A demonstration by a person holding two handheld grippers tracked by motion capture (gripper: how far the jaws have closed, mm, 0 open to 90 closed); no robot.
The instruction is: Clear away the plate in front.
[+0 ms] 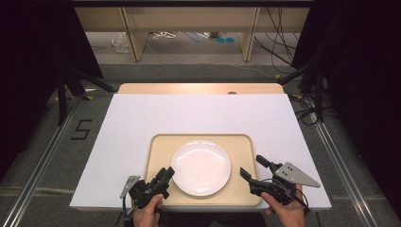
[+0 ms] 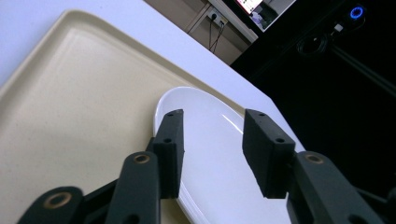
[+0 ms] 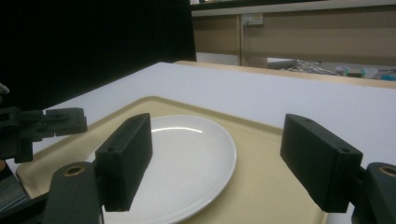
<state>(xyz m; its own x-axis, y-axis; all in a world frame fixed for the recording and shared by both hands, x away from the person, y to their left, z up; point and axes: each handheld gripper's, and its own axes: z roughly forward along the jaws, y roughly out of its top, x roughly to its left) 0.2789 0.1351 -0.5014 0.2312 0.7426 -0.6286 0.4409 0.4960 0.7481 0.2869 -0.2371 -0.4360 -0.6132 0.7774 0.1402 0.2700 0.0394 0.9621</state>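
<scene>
The left tongs (image 1: pixel 163 178) sit at the near left corner of the beige tray (image 1: pixel 158 146), jaws partly apart, straddling the near-left rim of the white plate (image 1: pixel 201 166) without pressing on it (in the left gripper view the pads stand clear of the rim on either side). The plate lies flat in the middle of the tray, on the white surface (image 1: pixel 132 118). The right tongs (image 1: pixel 253 171) hover over the tray's near right corner, jaws wide apart and holding nothing, just beside the plate.
</scene>
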